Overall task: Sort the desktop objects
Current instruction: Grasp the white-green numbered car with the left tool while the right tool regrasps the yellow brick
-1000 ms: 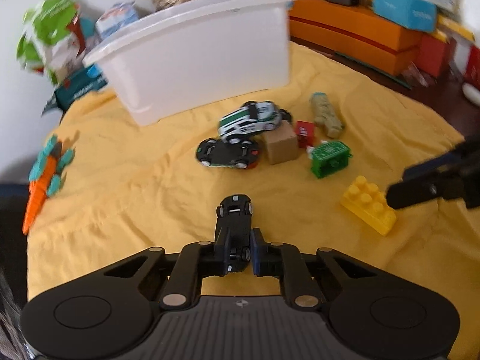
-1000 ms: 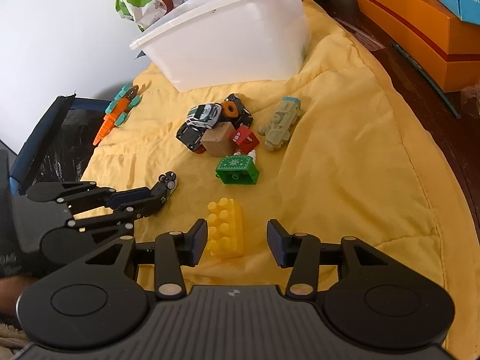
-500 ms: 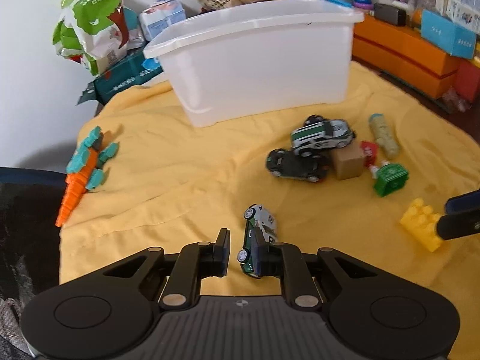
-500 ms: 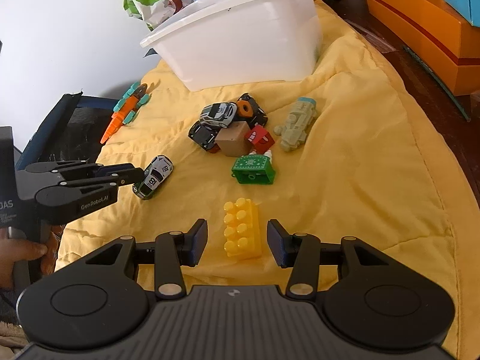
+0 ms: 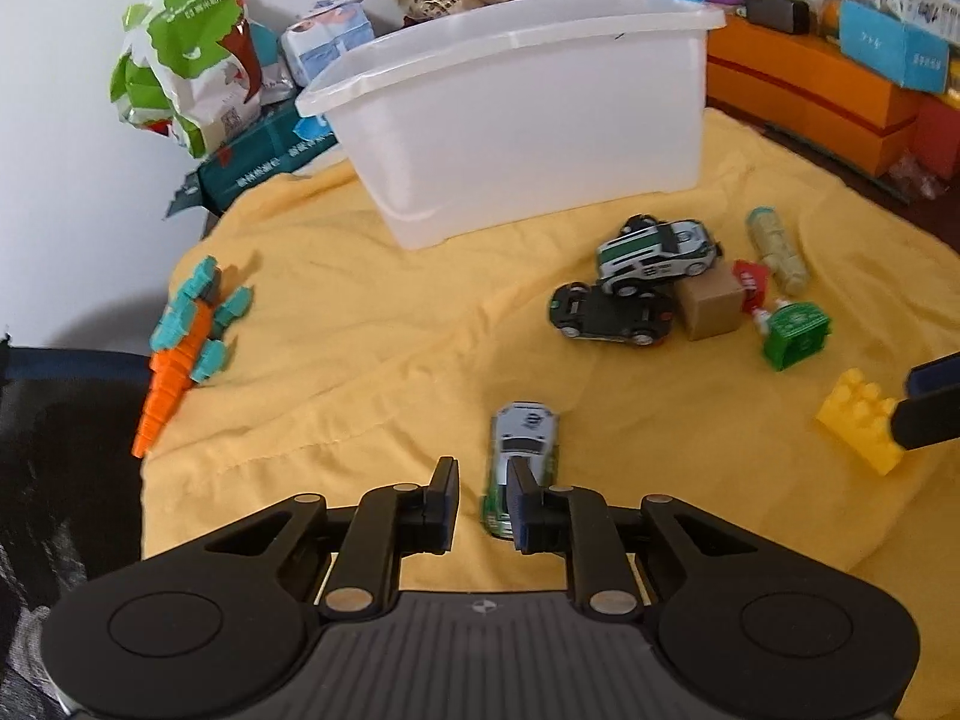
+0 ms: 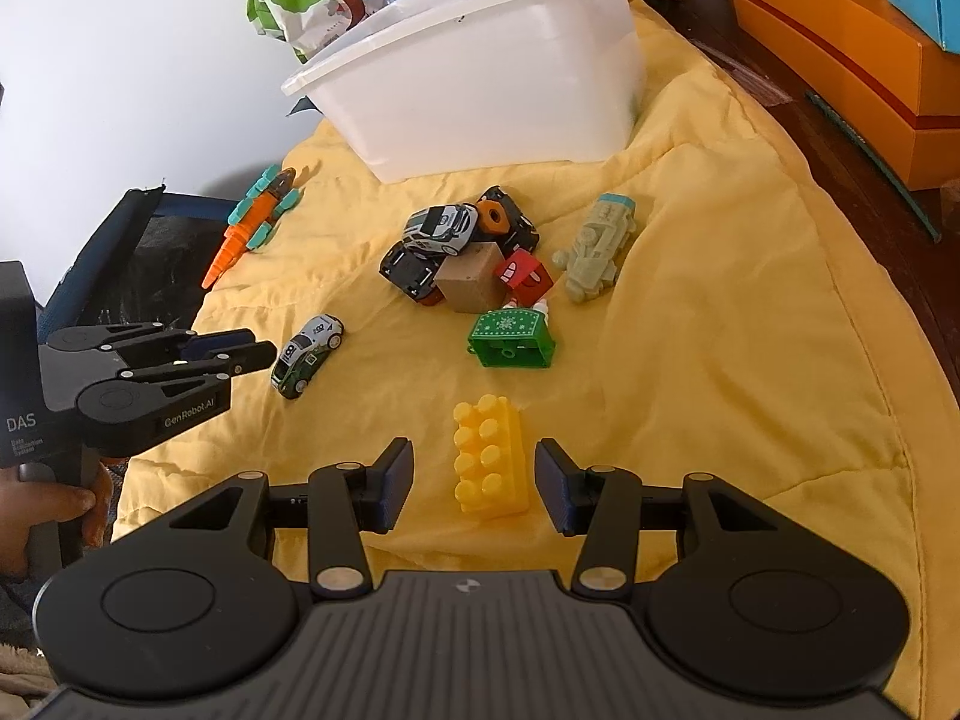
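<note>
A small green-and-white toy car [image 5: 521,456] lies on the yellow cloth [image 5: 360,360] just past my left gripper [image 5: 483,501], which is open and empty; the car's rear sits behind the right finger. The car also shows in the right wrist view [image 6: 307,354], in front of the left gripper [image 6: 252,348]. My right gripper [image 6: 474,483] is open, its fingers on either side of a yellow building brick [image 6: 489,456], not touching it. A white plastic bin [image 5: 528,102] stands at the back.
A pile holds a white-green car [image 5: 657,255], a black car [image 5: 612,315], a brown cube [image 5: 711,306], a red block [image 6: 523,277] and a green block [image 5: 795,336]. A tan toy train [image 6: 597,246] lies right of it. An orange-teal carrot toy [image 5: 180,354] lies at the left edge. Orange boxes [image 5: 828,90] stand behind.
My left gripper opened and let go of the small car, which now lies wheels-down on the cloth. The gripper drew back from it. The right gripper stayed open over the yellow brick.
</note>
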A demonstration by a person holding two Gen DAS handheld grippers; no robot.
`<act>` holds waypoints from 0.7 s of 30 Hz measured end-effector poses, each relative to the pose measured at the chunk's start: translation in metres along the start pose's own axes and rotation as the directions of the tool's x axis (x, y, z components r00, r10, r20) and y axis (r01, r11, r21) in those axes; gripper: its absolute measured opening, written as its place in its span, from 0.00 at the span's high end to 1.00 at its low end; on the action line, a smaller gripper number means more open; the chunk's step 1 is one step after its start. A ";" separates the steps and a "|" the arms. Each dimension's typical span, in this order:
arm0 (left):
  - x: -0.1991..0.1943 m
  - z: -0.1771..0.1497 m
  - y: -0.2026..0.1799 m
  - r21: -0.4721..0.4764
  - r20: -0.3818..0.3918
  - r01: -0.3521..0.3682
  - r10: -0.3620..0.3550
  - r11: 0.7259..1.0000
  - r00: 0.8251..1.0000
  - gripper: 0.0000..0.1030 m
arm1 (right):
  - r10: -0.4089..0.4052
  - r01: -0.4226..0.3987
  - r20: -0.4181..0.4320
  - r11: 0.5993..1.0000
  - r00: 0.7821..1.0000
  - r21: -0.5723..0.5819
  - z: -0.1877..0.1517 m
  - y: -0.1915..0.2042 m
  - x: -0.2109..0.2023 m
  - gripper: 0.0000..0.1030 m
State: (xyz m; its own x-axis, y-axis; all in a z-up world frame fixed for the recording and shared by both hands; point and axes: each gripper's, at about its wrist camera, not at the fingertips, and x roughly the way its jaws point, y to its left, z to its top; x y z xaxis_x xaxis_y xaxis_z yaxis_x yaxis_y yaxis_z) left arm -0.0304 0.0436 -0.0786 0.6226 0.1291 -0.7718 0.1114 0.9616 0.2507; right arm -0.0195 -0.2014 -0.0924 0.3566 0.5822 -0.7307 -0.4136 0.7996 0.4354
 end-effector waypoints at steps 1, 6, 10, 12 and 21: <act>-0.001 0.000 -0.002 0.000 0.001 0.007 -0.007 1.000 1.000 0.79 | 0.000 0.000 0.001 1.000 1.000 0.001 0.000 0.000 0.000 0.52; 0.006 0.001 -0.011 0.002 -0.016 0.030 -0.030 1.000 0.999 0.77 | -0.004 0.004 -0.002 1.000 1.000 0.014 0.000 -0.001 0.002 0.51; 0.015 0.000 -0.012 -0.023 -0.028 0.032 -0.033 0.999 0.999 0.66 | -0.004 0.004 0.005 1.000 1.000 0.007 0.001 0.001 0.002 0.47; 0.019 0.000 -0.011 -0.035 -0.031 0.030 -0.031 0.999 0.999 0.60 | -0.009 0.009 0.014 1.000 1.000 -0.002 0.001 0.003 0.001 0.41; 0.020 0.002 0.001 -0.096 -0.028 0.025 -0.027 0.995 0.999 0.54 | -0.088 0.094 0.056 0.989 0.994 -0.118 -0.002 0.023 0.008 0.35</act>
State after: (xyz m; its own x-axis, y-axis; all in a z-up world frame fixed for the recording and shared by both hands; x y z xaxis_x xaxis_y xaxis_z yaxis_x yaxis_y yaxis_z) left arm -0.0166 0.0471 -0.0925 0.5971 0.1095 -0.7947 0.0521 0.9832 0.1747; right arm -0.0282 -0.1789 -0.0894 0.4384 0.5167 -0.7354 -0.4736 0.8282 0.2996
